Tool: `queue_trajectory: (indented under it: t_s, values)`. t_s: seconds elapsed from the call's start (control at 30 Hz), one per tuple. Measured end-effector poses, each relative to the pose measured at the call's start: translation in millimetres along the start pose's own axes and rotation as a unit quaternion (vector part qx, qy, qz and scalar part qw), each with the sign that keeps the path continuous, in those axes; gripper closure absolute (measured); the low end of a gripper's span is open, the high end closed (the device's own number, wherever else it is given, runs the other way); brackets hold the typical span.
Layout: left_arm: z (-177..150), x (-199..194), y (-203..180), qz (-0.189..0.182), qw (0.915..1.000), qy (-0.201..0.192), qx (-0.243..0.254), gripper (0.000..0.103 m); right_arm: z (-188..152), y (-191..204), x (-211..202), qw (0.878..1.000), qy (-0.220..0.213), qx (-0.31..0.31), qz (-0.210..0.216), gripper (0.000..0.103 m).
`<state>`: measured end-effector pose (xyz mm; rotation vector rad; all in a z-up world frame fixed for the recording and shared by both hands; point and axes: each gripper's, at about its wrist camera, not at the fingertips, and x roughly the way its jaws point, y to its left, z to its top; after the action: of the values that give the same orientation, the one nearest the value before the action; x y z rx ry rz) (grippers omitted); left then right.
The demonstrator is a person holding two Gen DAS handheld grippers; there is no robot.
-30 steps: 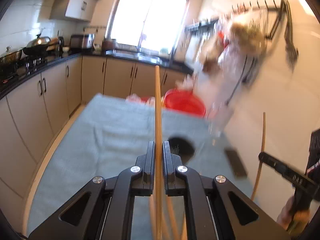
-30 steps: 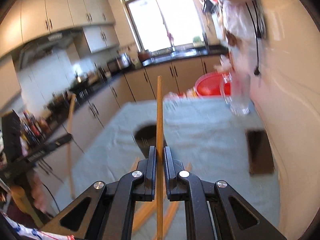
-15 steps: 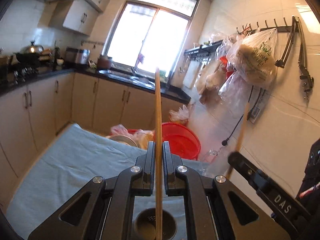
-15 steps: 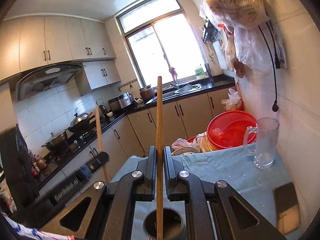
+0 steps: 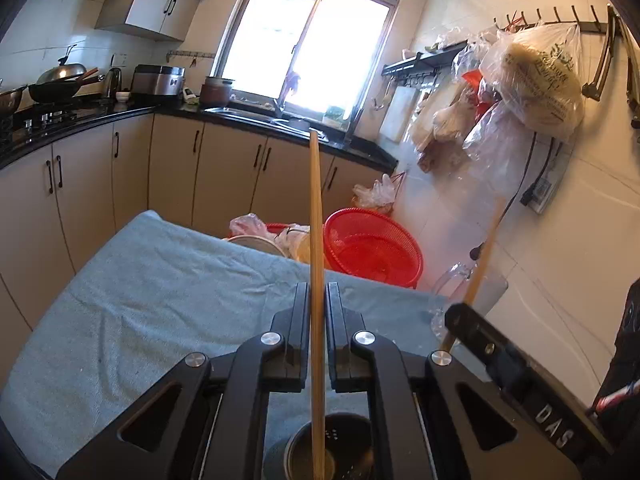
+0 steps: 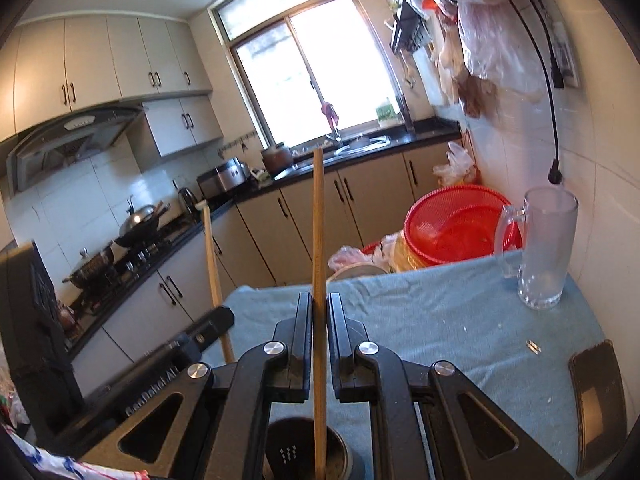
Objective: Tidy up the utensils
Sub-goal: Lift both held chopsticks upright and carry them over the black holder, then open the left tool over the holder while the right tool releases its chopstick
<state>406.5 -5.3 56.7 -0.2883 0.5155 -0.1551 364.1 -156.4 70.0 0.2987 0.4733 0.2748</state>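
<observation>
Left gripper (image 5: 317, 328): matte black throughout, two flat parallel fingers (image 5: 299, 320) on angular linkage arms with triangular cut-outs, round silver screws at every pivot. Right gripper (image 6: 319, 332) is the same build, black with silver screw heads. Its side wears pale "DAS" lettering in the left view; the left one's side shows embossed lettering too.

Bright backlit window (image 5: 312, 40) blown out; fisheye edges warped, vignetted.
</observation>
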Motion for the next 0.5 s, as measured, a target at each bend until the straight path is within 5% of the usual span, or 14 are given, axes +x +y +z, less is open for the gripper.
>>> queue_trajectory:
  t_s: [0.2, 0.33, 0.5]
  values:
    - [-3.5, -8.1, 2.6, 0.009, 0.9999, 0.005, -0.003, 0.093, -10.6, -3.6, -1.8, 1.0, 0.015, 0.003, -0.009, 0.093]
    - [-4.1, -18.2, 2.2, 0.015, 0.9999, 0.0, -0.004, 0.079, -12.8, -2.2, -5.3, 1.0, 0.021, 0.004, -0.008, 0.082]
    - [-4.1, -36.9, 2.7, 0.021, 0.9998, -0.002, -0.003, 0.078, -13.5, 5.8, -14.4, 1.0, 0.023, -0.006, -0.01, 0.069]
